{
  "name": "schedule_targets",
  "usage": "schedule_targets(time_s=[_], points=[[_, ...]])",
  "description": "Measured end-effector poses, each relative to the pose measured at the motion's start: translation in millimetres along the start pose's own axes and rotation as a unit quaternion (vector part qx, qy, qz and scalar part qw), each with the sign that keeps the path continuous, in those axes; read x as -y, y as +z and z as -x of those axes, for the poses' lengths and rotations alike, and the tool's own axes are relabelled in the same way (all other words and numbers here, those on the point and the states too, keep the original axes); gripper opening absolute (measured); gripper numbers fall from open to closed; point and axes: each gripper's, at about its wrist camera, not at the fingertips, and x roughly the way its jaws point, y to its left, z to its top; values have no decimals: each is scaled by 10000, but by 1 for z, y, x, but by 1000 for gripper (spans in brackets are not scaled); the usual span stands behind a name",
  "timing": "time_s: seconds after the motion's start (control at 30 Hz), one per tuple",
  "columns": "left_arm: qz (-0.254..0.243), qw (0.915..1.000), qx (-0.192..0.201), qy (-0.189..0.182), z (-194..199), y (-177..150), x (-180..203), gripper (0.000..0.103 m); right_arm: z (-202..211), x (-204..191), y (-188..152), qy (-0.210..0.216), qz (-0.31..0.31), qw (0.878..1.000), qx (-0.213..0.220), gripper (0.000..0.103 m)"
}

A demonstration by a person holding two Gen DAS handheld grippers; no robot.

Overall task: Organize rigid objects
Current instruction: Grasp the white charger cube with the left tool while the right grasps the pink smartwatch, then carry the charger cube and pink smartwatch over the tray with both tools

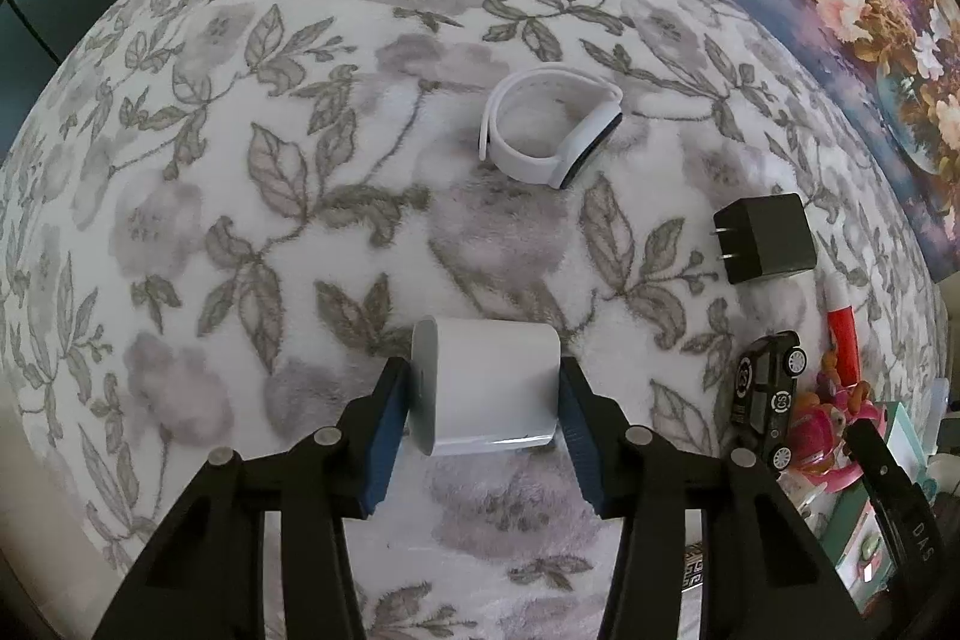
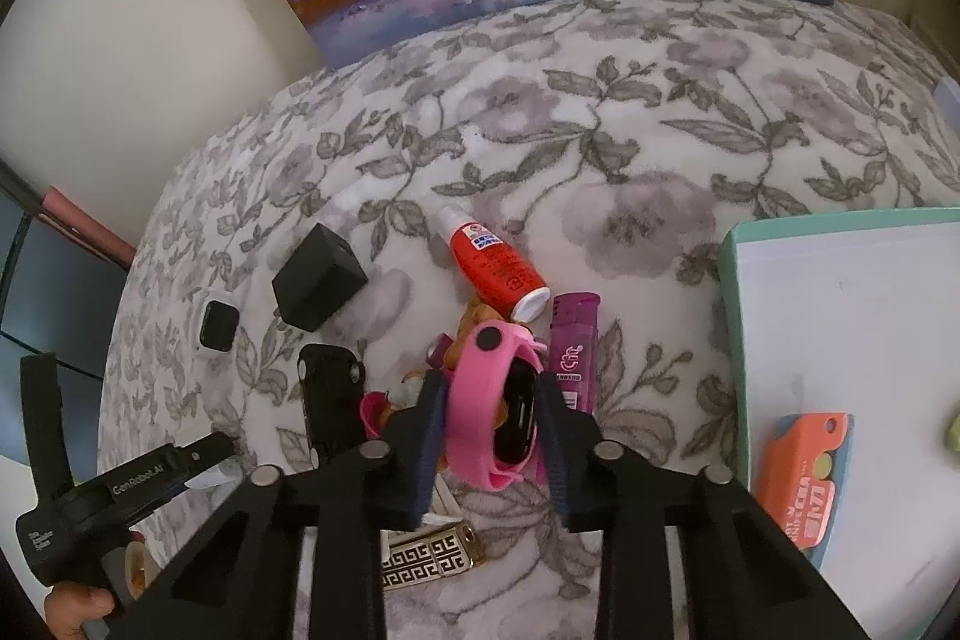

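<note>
The left hand-held gripper (image 1: pixel 485 403) clamps a white charger (image 1: pixel 489 388) on the floral blanket (image 1: pixel 240 160), and the right hand-held gripper (image 2: pixel 491 421) clamps a pink smartwatch (image 2: pixel 495 412) whose lower strap the fingers hide.

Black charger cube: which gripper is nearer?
Left. The left gripper, closed on a white adapter, sits beside the black charger cube; the right gripper, on a pink band, is beyond the toy car.
</note>
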Motion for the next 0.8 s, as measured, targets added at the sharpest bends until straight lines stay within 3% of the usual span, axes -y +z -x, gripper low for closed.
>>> schedule_targets(time_s=[0.13, 0.53, 0.8], points=[[30, 10000, 8, -16, -3, 1, 1, 50, 0, 2, 0, 10, -55, 10000, -28, 18], [215, 9997, 95, -33, 8, 3, -18, 50, 16, 11, 3, 53, -220, 9997, 105, 16], [246, 9991, 353, -22, 38, 4, -27, 50, 33, 20, 8, 142, -366, 9989, 245, 15]])
